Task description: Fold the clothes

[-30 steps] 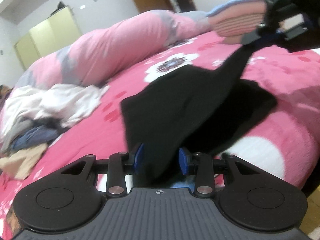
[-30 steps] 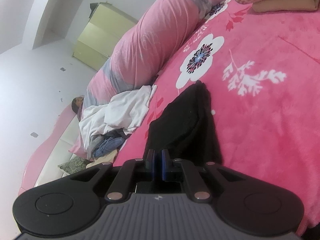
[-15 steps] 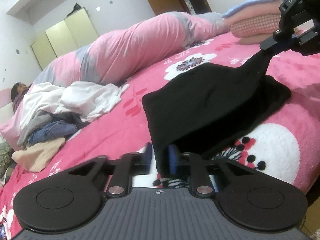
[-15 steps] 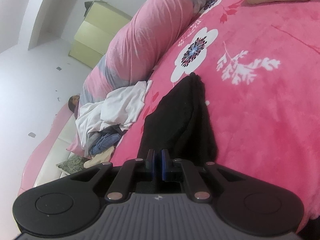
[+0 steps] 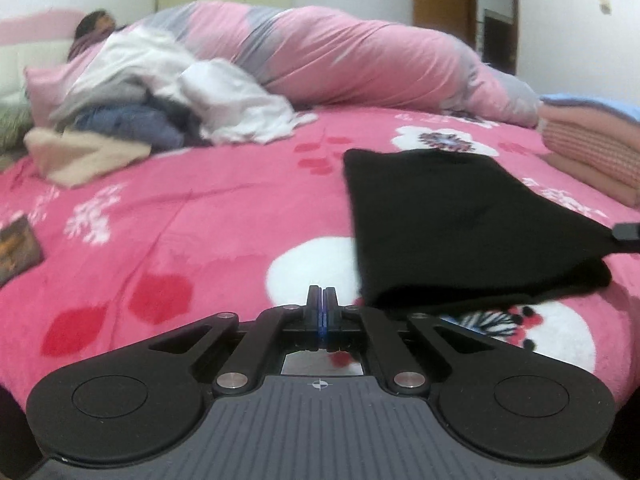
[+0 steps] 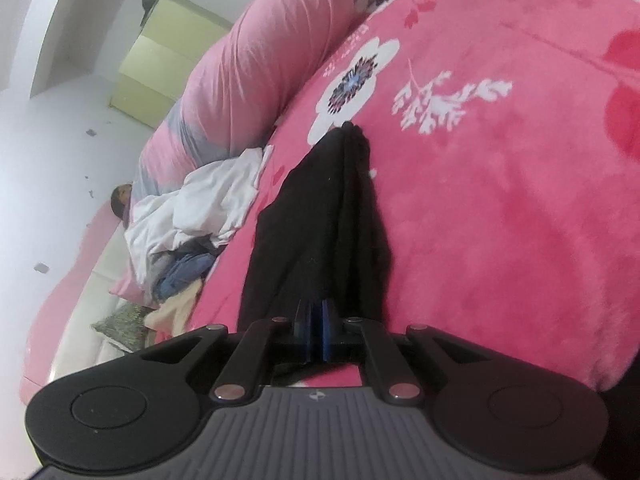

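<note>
On the pink floral blanket [image 5: 200,216] the black garment [image 5: 460,216] lies doubled, just right of the left gripper [image 5: 322,300], whose jaws are closed on nothing, while the right gripper [image 6: 316,312] pinches its near-right corner, taut toward itself.

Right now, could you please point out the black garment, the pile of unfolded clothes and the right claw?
black garment [image 5: 460,220], left wrist view, middle of its top layer.
pile of unfolded clothes [image 5: 232,108], left wrist view, white cloth.
right claw [image 6: 316,334], right wrist view, between its fingertips.
</note>
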The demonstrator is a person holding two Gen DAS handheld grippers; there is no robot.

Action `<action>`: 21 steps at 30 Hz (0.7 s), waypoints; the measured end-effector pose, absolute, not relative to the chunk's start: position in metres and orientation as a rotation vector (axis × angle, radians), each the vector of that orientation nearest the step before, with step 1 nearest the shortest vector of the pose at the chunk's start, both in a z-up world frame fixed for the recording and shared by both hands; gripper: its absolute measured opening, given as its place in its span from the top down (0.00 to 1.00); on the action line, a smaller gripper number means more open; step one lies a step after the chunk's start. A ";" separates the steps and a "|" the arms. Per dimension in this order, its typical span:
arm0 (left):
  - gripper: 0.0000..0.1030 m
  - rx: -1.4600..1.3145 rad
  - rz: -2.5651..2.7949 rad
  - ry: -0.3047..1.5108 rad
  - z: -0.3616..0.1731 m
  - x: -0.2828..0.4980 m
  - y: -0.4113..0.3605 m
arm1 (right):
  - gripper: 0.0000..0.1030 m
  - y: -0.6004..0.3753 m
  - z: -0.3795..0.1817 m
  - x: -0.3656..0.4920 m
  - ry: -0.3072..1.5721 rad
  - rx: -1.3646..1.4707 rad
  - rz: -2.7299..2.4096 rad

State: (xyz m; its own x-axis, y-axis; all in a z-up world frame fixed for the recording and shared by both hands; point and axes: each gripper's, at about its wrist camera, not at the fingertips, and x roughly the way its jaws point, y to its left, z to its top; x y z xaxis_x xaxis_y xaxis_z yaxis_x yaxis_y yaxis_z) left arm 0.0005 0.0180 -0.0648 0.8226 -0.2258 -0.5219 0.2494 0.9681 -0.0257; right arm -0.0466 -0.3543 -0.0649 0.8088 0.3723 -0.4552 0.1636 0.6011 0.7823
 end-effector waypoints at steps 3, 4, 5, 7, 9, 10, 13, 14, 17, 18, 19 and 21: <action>1.00 -0.002 -0.277 0.578 -0.064 0.003 0.027 | 0.96 -0.356 -0.073 -0.046 0.660 0.950 0.123; 1.00 -0.012 -0.286 0.581 -0.063 0.002 0.029 | 0.96 -0.356 -0.076 -0.046 0.667 0.955 0.121; 1.00 -0.010 -0.290 0.578 -0.062 0.002 0.029 | 0.96 -0.356 -0.078 -0.046 0.674 0.959 0.118; 1.00 -0.007 -0.298 0.572 -0.059 0.001 0.029 | 0.96 -0.356 -0.081 -0.047 0.678 0.964 0.122; 1.00 -0.005 -0.306 0.565 -0.057 0.001 0.029 | 0.96 -0.355 -0.079 -0.047 0.672 0.961 0.127; 1.00 -0.003 -0.311 0.562 -0.055 0.001 0.029 | 0.96 -0.354 -0.077 -0.047 0.668 0.956 0.130; 0.98 -0.013 -0.322 0.556 -0.050 0.001 0.030 | 0.96 -0.354 -0.079 -0.046 0.676 0.932 0.115; 0.97 -0.023 -0.330 0.559 -0.048 0.003 0.030 | 0.96 -0.354 -0.080 -0.047 0.681 0.925 0.106; 0.93 -0.040 -0.354 0.557 -0.043 0.007 0.028 | 0.95 -0.355 -0.084 -0.050 0.690 0.913 0.087; 0.90 -0.039 -0.363 0.550 -0.041 0.007 0.026 | 0.94 -0.356 -0.083 -0.051 0.690 0.910 0.086; 0.88 -0.037 -0.372 0.543 -0.040 0.008 0.024 | 0.94 -0.357 -0.083 -0.053 0.690 0.907 0.085; 0.86 -0.030 -0.393 0.527 -0.037 0.010 0.019 | 0.94 -0.358 -0.082 -0.056 0.691 0.902 0.082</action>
State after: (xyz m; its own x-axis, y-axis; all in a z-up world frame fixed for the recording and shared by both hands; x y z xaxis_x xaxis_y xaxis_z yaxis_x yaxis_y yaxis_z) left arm 0.0096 0.0195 -0.0367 0.7914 -0.3730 -0.4843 0.3575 0.9250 -0.1283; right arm -0.0558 -0.3584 -0.0818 0.7829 0.3451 -0.5177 0.2136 0.6325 0.7445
